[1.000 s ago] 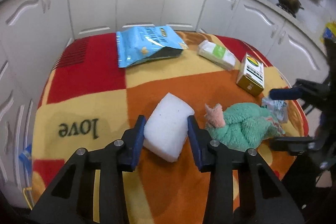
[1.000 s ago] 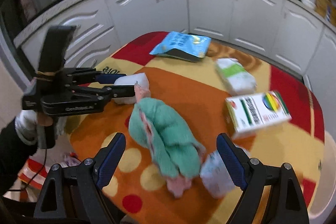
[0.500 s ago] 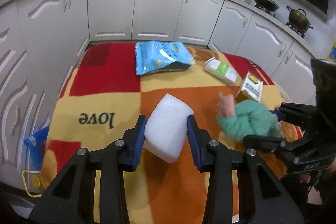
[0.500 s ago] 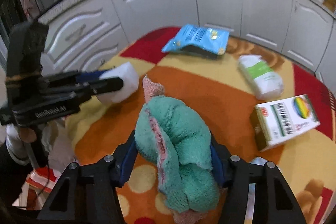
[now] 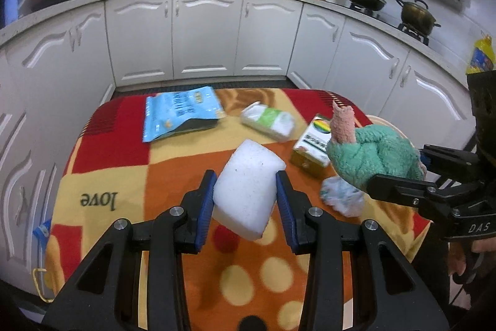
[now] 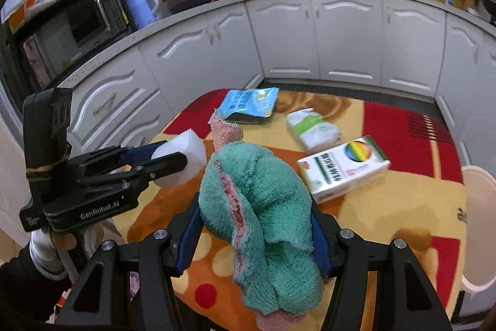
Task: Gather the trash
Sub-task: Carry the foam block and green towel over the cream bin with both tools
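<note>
Sponge (image 5: 246, 191) clamped in left tongs (image 5: 245, 207), towel (image 6: 260, 222) in right tongs (image 6: 254, 238); only left view shows crumpled wrapper (image 5: 341, 197).

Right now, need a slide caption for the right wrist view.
Right gripper clamps a green towel; left gripper holds a white sponge.

The shiny blue snack bag (image 5: 179, 114) looks blurry — its words cannot be read. The fluffy green and pink towel (image 6: 263, 207) hides 1 corner of the white rainbow-printed box (image 6: 344, 166). The round white plastic bin (image 6: 479, 225) is cut off by the edge.
</note>
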`<state>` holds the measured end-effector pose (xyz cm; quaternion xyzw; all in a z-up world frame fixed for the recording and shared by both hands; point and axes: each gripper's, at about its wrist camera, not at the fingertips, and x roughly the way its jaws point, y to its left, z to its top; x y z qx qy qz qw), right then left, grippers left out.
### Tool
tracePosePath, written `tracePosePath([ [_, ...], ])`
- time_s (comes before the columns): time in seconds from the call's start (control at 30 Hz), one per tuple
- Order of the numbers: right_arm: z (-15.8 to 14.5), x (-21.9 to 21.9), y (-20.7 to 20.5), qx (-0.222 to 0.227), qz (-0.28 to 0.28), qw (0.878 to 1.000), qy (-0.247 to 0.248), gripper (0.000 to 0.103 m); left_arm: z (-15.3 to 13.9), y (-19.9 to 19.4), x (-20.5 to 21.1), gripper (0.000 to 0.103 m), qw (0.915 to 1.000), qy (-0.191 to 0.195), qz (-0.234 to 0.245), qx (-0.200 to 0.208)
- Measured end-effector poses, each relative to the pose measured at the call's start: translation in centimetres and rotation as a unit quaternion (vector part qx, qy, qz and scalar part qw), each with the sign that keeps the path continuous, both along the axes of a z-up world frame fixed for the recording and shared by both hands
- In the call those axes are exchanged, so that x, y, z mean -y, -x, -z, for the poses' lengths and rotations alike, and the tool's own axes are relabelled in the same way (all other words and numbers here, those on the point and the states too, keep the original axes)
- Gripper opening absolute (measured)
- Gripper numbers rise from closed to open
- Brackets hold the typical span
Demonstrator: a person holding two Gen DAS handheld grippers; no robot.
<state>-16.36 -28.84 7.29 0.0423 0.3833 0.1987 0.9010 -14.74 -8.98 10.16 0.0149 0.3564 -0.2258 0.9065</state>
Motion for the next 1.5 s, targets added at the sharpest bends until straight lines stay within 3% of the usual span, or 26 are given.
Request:
tracePosePath([
  [0.8,-1.5,8.8,3.5,0.021,0.113,0.993,-0.019,0.059,-2.2,1.7,9.1,0.036,0.9978,0.003,0.065,0.01],
  [1.5,-0.7,18.8,5.8,0.015,0.221,0.975,-0.022,0.06,-2.2,1.8,20.1,0.036,0.9907,-0.008,0.135,0.011],
])
